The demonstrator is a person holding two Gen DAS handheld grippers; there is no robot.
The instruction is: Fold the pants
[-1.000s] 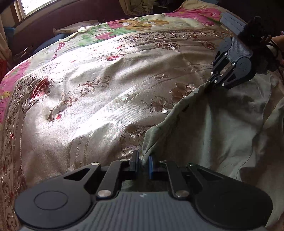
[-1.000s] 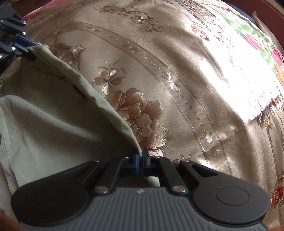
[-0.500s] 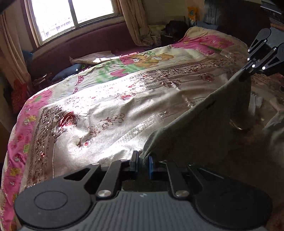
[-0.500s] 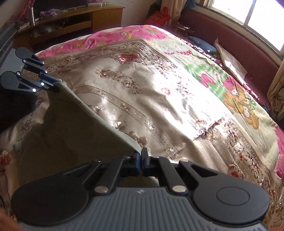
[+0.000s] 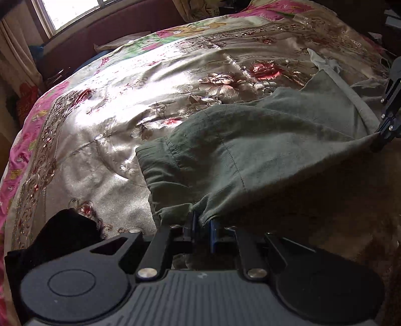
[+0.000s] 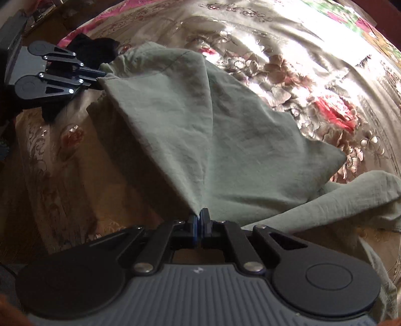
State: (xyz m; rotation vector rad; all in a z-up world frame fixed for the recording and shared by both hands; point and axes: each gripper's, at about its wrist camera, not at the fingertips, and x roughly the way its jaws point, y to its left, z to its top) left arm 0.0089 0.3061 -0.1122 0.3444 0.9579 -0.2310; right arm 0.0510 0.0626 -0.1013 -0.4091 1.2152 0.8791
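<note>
The grey-green pants (image 5: 250, 150) lie spread on the gold floral bedspread (image 5: 112, 112), stretched between my two grippers. My left gripper (image 5: 201, 224) is shut on one corner of the cloth near the bed's front edge; it also shows in the right wrist view (image 6: 100, 76). My right gripper (image 6: 200, 223) is shut on the opposite corner; it shows at the right edge of the left wrist view (image 5: 378, 136). The pants (image 6: 200, 130) fan out from it, with a loose leg (image 6: 338, 205) trailing to the right.
A black garment (image 5: 65, 233) lies on the bed beside the left gripper, also seen in the right wrist view (image 6: 92, 50). A dark red bench (image 5: 87, 45) and window (image 5: 65, 12) stand beyond the bed. A pale cloth (image 5: 323, 60) lies far right.
Both grippers have come down and toward the bed's front edge with the cloth. The pants hung lifted half a second ago; now they lie spread on the bedspread.
</note>
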